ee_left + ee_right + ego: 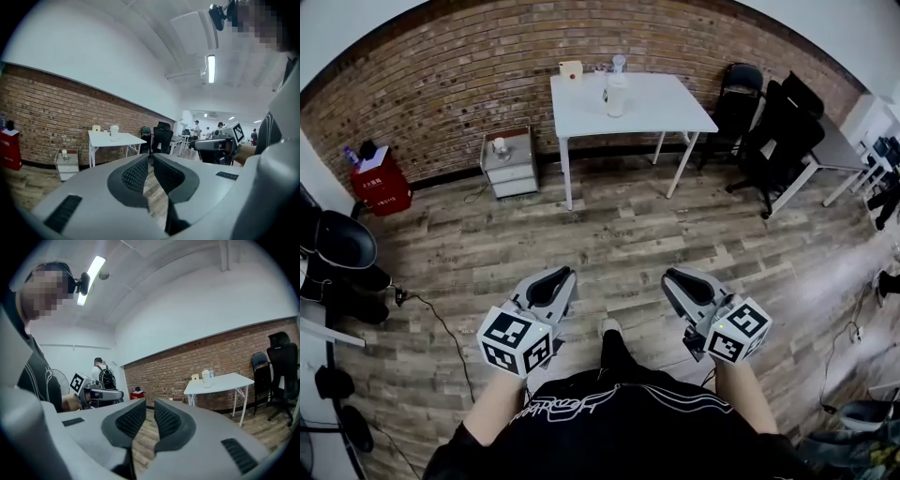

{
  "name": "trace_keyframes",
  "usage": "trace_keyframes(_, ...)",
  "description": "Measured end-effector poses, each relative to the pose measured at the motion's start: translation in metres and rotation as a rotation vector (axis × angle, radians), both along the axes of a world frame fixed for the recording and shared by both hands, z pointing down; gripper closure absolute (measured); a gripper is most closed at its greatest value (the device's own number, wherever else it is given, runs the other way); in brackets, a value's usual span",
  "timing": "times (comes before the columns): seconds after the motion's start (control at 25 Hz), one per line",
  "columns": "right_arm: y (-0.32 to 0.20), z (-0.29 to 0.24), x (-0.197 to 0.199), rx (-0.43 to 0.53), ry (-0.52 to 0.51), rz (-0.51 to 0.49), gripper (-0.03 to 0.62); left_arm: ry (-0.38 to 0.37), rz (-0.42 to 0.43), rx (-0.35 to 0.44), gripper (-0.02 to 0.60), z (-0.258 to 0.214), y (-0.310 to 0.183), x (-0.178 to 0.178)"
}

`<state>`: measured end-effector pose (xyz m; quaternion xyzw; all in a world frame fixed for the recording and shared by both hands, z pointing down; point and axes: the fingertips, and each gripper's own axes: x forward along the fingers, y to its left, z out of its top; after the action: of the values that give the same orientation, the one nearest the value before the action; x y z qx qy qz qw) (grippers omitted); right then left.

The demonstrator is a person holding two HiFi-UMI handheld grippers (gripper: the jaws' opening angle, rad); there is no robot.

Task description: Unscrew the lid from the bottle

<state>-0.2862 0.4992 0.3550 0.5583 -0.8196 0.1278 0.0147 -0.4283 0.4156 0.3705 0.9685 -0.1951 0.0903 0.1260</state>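
A pale bottle with a lid stands upright on a white table by the brick wall, far across the wooden floor from me. It also shows in the left gripper view as the bottle and in the right gripper view as the bottle. My left gripper and right gripper are held side by side close to my body, pointing toward the table. Both are shut with nothing between the jaws. From the left gripper I see the right one beside it; from the right gripper I see the left.
A small box and a second small bottle sit at the table's back edge. A grey drawer unit stands left of the table, a red box further left. Black chairs and another desk stand at the right. A cable lies on the floor.
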Motion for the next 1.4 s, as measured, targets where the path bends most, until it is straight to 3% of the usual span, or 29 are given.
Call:
trace_keyframes(0.08, -0.017, 0.007, 0.014, 0.001, -0.019, -0.002, 0.516, -0.007, 0.003, -0.03, 0.521, 0.011, -0.014, 0.011)
trace_keyframes(0.16, -0.039, 0.012, 0.033, 0.001, -0.036, -0.002, 0.454, -0.017, 0.015, -0.058, 0.389, 0.02, -0.032, 0.026)
trace_keyframes(0.44, -0.141, 0.021, 0.114, 0.005, -0.077, -0.007, 0.312, -0.015, 0.005, -0.102, 0.261, 0.036, -0.132, 0.105)
trace_keyframes(0.72, -0.223, 0.03, 0.204, -0.017, -0.096, 0.001, 0.284, -0.031, 0.025, -0.058, 0.233, 0.032, -0.224, 0.191)
trace_keyframes(0.92, -0.269, 0.021, 0.254, 0.006, -0.08, 0.022, 0.281, -0.049, 0.014, -0.011, 0.221, 0.028, -0.271, 0.226)
trace_keyframes(1.4, -0.359, 0.034, 0.288, 0.006, -0.052, 0.031, 0.229, -0.062, 0.024, -0.047, 0.215, 0.049, -0.35, 0.286)
